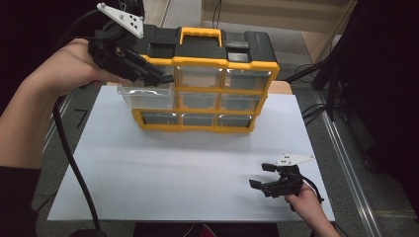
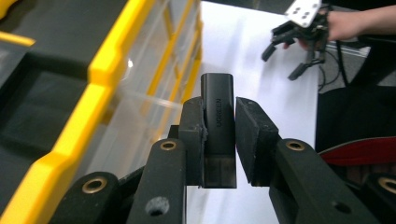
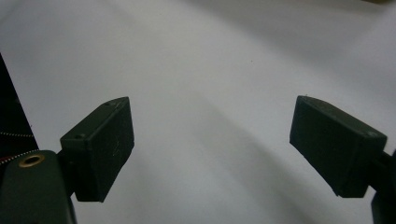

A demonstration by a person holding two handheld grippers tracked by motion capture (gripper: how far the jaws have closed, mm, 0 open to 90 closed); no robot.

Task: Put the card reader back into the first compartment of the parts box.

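White board point(image 1: 188, 163) covered the tabletop in the high view, with a yellow-and-black drawer organizer point(image 1: 207, 74) standing at its far side; one clear drawer point(image 1: 146, 96) at the organizer's upper left stood pulled out. At that corner the left gripper point(image 1: 160, 79) was held just above the pulled-out drawer, its jaws pointing toward the cabinet front. Near the board's near right corner the right gripper point(image 1: 262, 176) rested low over the bare surface, well apart from the organizer, its jaws spread.

From the left gripper view, the left gripper point(image 2: 219, 135) had its pads clamped on a small black adapter point(image 2: 218, 126) with pale lettering, held upright between them with its top end standing above the pads. The organizer's yellow frame point(image 2: 100, 84) and clear drawer fronts ran alongside to the left, and the other gripper point(image 2: 299, 42) showed far off on the white board.

From the right gripper view, the right gripper point(image 3: 210, 144) had its jaws wide apart with nothing between them, over plain white board point(image 3: 210, 70).
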